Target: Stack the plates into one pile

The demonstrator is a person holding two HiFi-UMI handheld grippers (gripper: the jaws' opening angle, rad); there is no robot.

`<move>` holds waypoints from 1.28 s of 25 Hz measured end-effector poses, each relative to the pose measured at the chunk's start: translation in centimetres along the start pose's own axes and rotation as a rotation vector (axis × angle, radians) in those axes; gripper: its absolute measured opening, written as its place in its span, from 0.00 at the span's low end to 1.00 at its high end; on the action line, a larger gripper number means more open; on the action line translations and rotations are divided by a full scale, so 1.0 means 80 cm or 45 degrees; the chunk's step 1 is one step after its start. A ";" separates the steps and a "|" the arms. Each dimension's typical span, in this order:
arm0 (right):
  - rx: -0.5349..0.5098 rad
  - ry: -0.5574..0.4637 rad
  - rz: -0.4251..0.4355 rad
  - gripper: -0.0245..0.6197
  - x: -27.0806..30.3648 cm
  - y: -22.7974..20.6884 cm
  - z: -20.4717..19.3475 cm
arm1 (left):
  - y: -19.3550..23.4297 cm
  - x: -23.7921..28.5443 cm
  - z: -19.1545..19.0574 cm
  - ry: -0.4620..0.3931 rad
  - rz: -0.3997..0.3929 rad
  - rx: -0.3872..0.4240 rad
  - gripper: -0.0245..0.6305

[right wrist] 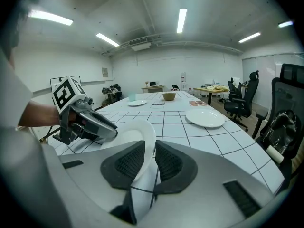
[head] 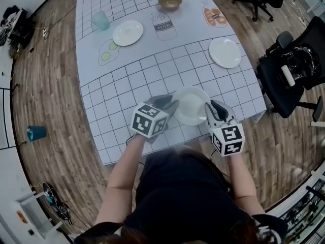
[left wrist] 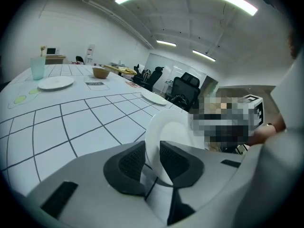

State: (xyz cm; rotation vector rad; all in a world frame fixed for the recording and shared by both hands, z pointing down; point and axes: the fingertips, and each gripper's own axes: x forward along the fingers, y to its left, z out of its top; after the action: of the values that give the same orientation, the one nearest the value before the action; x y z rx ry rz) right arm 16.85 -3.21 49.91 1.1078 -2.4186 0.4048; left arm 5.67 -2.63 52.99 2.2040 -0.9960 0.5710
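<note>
Gripping the first plate (head: 190,105) is the step in hand. This plate is at the middle of the near edge of the table (head: 127,85) and is held from both sides. The left gripper (head: 170,105) has its jaws clamped on the left rim, and the right gripper (head: 209,109) has its jaws clamped on the right rim. In each gripper view the pads press the rim. The plate appears tilted; whether any part of it rests on the table cannot be told. No pile exists yet.

A second plate (head: 225,52) lies near the right edge, about halfway back, well apart from the held one. A third plate (head: 128,33) lies toward the far left corner, near a cup (head: 100,20). A bowl (head: 169,2) stands at the far edge.

The next move likely calls for raising the held plate level, carrying it over the second plate, centring it, and lowering it before either grip is released.
</note>
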 end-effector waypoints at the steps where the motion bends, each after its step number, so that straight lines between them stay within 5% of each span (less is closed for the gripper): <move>1: 0.006 -0.001 -0.002 0.17 0.001 -0.001 0.000 | 0.001 -0.001 0.001 -0.009 0.002 -0.014 0.19; 11: -0.014 0.012 0.010 0.16 0.004 0.010 0.014 | 0.003 -0.031 0.003 -0.070 -0.051 -0.263 0.14; 32: -0.121 -0.040 0.150 0.15 0.058 0.133 0.148 | 0.079 -0.201 0.047 -0.328 0.023 -0.349 0.12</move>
State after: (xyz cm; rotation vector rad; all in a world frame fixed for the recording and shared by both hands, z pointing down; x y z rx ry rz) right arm 2.74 -4.58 41.34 0.9408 -2.5107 0.3082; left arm -8.72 -0.50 42.91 2.0552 -1.1521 0.1463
